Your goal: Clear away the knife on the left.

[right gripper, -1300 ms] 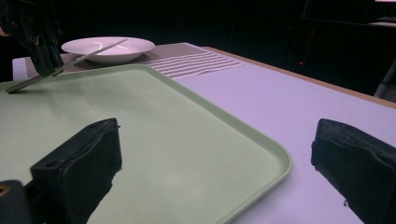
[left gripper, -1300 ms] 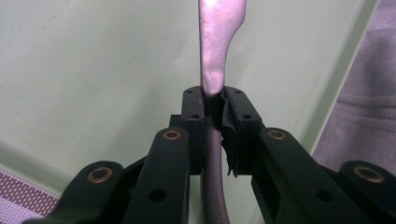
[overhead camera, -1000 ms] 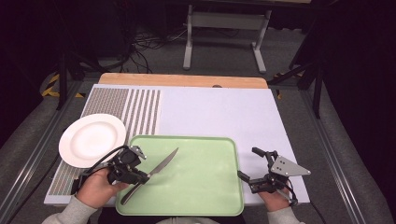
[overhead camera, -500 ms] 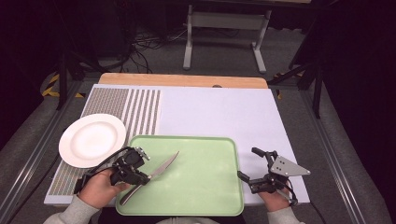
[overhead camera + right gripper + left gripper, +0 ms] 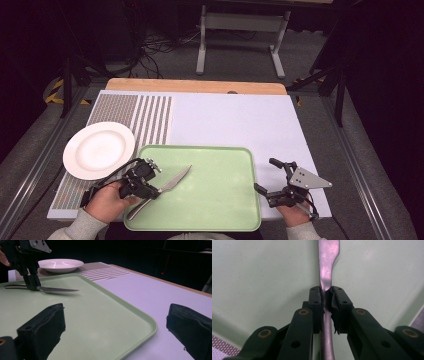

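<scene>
A steel table knife [image 5: 175,179] with a serrated blade is held about level, low over the green tray [image 5: 220,205]. My left gripper [image 5: 148,186] is shut on it where the handle meets the blade. The blade points to the upper right in the high view. In the left gripper view the pads [image 5: 315,298] press both sides of the knife [image 5: 328,260]. My right gripper [image 5: 266,175] stands open at the tray's right rim with nothing between its fingers. The right gripper view looks between its pads [image 5: 42,332] across the tray [image 5: 105,315] to the knife [image 5: 56,290] and the left gripper [image 5: 31,281].
A white plate [image 5: 99,150] rests on the striped mat [image 5: 150,117] left of the tray. A white board [image 5: 235,120] covers the table beyond the tray, with a wooden edge [image 5: 195,86] at the far side. The plate [image 5: 61,264] lies behind the left gripper.
The left gripper and the knife have shifted slightly to the right, and the blade tip now sits a little lower. The right gripper has stayed still.
</scene>
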Available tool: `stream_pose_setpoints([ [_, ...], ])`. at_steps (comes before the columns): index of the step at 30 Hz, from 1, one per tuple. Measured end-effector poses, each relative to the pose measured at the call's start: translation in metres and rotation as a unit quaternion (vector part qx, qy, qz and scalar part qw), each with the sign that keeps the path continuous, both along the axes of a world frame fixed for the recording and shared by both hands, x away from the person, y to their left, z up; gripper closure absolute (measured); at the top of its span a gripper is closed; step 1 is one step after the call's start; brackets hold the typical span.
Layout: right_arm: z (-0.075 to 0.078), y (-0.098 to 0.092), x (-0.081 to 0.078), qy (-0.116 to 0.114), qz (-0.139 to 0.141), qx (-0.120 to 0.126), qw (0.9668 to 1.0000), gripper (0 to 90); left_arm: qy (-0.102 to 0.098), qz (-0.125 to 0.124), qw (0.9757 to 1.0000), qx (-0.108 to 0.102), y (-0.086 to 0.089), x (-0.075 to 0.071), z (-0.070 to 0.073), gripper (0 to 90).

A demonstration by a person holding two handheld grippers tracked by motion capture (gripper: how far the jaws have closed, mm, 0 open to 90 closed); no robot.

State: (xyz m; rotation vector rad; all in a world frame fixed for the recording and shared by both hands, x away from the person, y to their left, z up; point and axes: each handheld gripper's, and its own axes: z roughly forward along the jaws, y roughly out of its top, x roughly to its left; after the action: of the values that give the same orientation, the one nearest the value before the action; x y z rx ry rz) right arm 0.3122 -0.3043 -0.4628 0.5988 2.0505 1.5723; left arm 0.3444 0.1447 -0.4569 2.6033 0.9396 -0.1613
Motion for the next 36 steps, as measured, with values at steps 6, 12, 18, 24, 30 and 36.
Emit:
stream_pose_setpoints([
  [6,0.0,0.0,0.0,0.001,0.001,0.0,1.0,2.5,0.0,0.001,1.0,0.0,0.0,0.0,0.0,79.3],
  [12,0.0,0.0,0.0,0.001,0.001,0.0,1.0,2.5,-0.009,-0.004,1.0,0.002,-0.001,-0.002,0.002,78.3],
  [18,-0.001,0.0,0.001,0.002,0.002,0.002,1.0,2.6,-0.051,-0.029,0.9974,-0.041,-0.001,-0.007,0.013,39.2],
  [24,-0.001,0.001,0.001,0.003,0.003,0.002,1.0,2.6,-0.091,-0.054,0.992,-0.069,-0.002,-0.008,0.017,21.1],
  [30,-0.001,0.001,0.001,0.003,0.004,0.002,1.0,2.6,-0.177,-0.12,0.974,-0.075,-0.011,-0.013,0.016,29.0],
  [36,-0.001,0.0,0.001,0.003,0.004,0.002,1.0,2.6,-0.221,-0.193,0.9535,-0.069,-0.02,-0.02,0.012,60.3],
])
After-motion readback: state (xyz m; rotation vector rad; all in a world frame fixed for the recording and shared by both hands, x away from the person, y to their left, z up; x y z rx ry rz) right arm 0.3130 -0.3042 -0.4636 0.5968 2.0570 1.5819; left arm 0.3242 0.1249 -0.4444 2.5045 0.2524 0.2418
